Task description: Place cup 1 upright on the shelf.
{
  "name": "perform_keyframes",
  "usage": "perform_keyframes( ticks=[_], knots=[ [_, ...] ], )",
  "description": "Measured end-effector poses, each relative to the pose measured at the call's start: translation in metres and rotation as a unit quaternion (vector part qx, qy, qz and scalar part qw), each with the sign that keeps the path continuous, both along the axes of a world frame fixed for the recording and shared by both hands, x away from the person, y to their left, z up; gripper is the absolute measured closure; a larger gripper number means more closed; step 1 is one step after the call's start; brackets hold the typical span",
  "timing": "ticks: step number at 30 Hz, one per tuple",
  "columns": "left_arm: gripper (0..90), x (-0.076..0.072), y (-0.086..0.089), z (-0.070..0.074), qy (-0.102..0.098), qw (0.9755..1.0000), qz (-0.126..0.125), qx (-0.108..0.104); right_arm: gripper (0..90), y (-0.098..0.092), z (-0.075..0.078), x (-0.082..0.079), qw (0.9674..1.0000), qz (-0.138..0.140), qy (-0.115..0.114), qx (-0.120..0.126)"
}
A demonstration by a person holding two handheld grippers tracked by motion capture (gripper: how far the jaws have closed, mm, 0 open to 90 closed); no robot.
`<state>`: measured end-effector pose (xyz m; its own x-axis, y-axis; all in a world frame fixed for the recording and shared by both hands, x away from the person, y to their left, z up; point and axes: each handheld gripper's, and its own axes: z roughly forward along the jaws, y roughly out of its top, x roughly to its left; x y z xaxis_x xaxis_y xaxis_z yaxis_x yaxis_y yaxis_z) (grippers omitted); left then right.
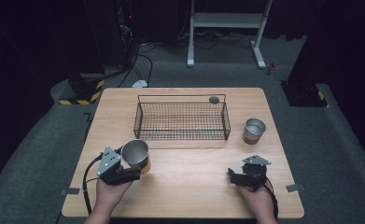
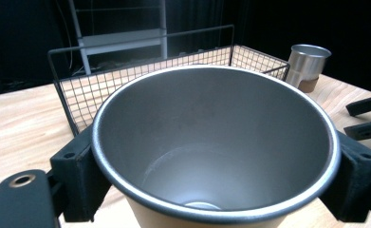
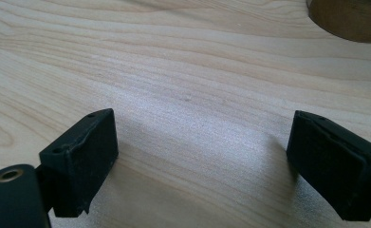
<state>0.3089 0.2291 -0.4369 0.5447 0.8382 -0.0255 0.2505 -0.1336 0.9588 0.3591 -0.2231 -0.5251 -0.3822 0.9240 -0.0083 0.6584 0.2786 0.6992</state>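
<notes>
Progress is judged to be at an early stage. One metal cup [image 1: 136, 154] is already gripped by the left tool [image 1: 134, 171], but nothing has been put yet into the wire basket [image 1: 182, 122] at the far middle of the desk [image 1: 194, 186], apart from a small dark round object [image 1: 214, 99] that is seen at its far right corner; whether that object lies inside the basket or just behind it cannot be told. A second metal cup [image 1: 254, 130] is standing upright just beside the right end of the basket, untouched. The work is judged to be the placing of the cups into the basket, so both placements are left to be done.

In the left gripper view the jaws of the left tool are pressed on the two opposite sides of the gripped cup [image 2: 216, 156], just below its rim, and the open mouth of the cup is turned toward the camera. The basket [image 2: 78, 95] is seen directly behind it, near, and the second cup [image 2: 309, 66] is seen farther off at the right. In the high view the gripped cup is near the front left corner of the basket. Whether its bottom rests on the desk cannot be told.

The right tool [image 1: 236, 178] is held with jaws wide apart and nothing is between them; in the right gripper view bare wood [image 3: 197, 95] is seen between the pads [image 3: 86, 156]. The second cup is beyond this tool, well apart from it.
</notes>
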Motion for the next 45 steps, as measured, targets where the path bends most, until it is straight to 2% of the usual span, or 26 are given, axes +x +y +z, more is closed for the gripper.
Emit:
perform_keyframes(
  ticks=[7, 12, 18, 22, 30, 45],
  knots=[
    [13.4, 0.012, -0.001, 0.001, 0.0, 0.9999, 0.003, -0.015, 9.7, -0.001, 0.0, 0.0, 1.0, -0.002, 0.0, -0.001],
    [13.4, 0.018, -0.007, 0.003, 0.005, 1.0, 0.007, -0.003, 9.8, -0.001, 0.0, -0.001, 1.0, -0.002, 0.0, -0.001],
    [13.4, 0.019, -0.014, 0.008, -0.003, 0.9999, 0.008, 0.009, 9.7, -0.001, 0.0, -0.001, 1.0, -0.004, -0.002, -0.003],
    [13.4, 0.023, -0.017, 0.012, -0.003, 0.9999, 0.013, 0.002, 9.7, -0.001, 0.0, -0.001, 1.0, -0.004, -0.002, -0.002],
    [13.4, 0.031, -0.024, 0.022, -0.012, 0.9998, 0.015, 0.003, 9.7, -0.001, 0.0, 0.0, 1.0, -0.002, -0.001, -0.003],
    [13.4, 0.048, -0.033, 0.026, -0.011, 0.9998, 0.018, 0.006, 9.7, -0.001, 0.0, 0.0, 1.0, -0.002, -0.001, -0.002]
  ],
)
